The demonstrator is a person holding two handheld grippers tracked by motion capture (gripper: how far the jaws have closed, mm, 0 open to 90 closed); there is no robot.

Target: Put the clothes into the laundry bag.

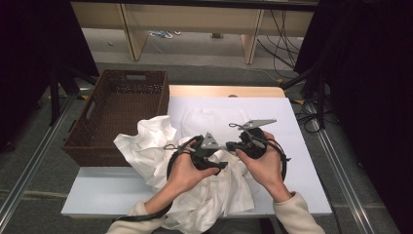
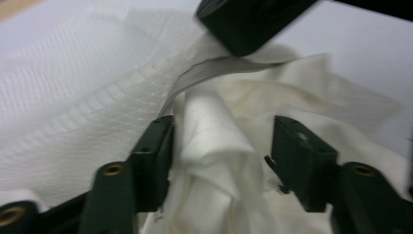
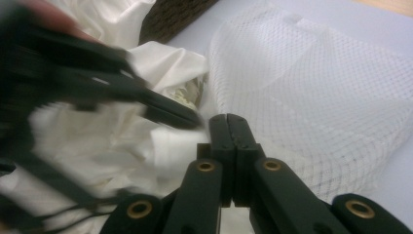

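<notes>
A crumpled white cloth (image 1: 146, 146) lies across the table's front, partly over a white mesh bag (image 1: 204, 119). My left gripper (image 1: 222, 165) is open, and in its own view a fold of the cloth (image 2: 214, 136) stands between the jaws, leaning on the left pad (image 2: 163, 146) and clear of the right one. My right gripper (image 1: 230, 145) faces it at close range with its jaws shut (image 3: 229, 122). It appears to pinch the mesh bag's grey rim band (image 2: 204, 73), which runs up to its jaw tip (image 2: 248, 24). The mesh (image 3: 316, 107) bulges beside it.
A brown wicker basket (image 1: 97, 156) stands at the table's left, touching the cloth. White table top (image 1: 302, 161) stretches to the right of my hands. Beyond the table are shelf legs and cables on the floor.
</notes>
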